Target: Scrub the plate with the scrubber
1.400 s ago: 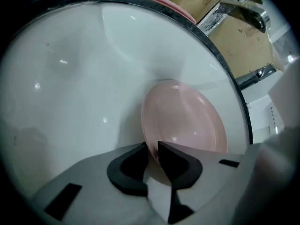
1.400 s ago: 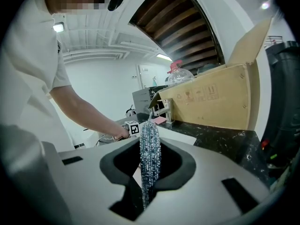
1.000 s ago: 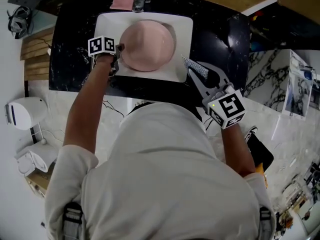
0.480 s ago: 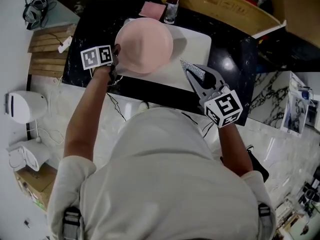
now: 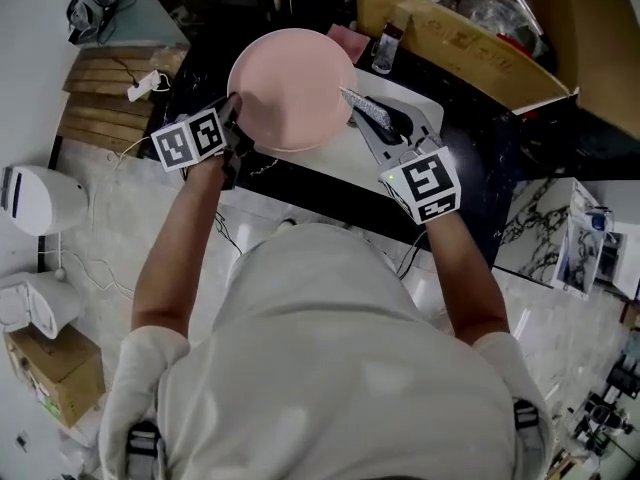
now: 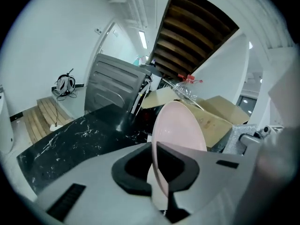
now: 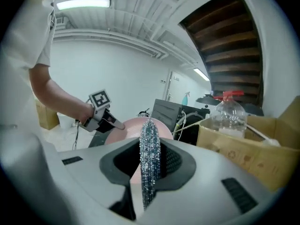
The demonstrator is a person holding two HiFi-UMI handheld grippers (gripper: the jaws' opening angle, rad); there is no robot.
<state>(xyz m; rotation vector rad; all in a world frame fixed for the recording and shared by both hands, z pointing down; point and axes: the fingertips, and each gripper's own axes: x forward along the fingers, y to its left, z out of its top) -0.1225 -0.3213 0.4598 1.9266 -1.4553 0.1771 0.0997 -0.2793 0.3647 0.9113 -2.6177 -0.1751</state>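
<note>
The left gripper [image 5: 233, 108] has its fingers clenched on the left rim of the plate [image 5: 290, 88], which is held up on edge. The right gripper [image 5: 392, 133] grasps the scrubber [image 5: 365, 113] at the plate's right rim. The scrubber's long axis points in across the plate's face; whether it touches is unclear.

A black marbled tabletop [image 5: 480, 148] carries a white tray [image 5: 322, 164] near its middle; beyond the tray, toward the far edge, a pink cloth [image 5: 352, 40] lies beside a small bottle [image 5: 384, 50]
</note>
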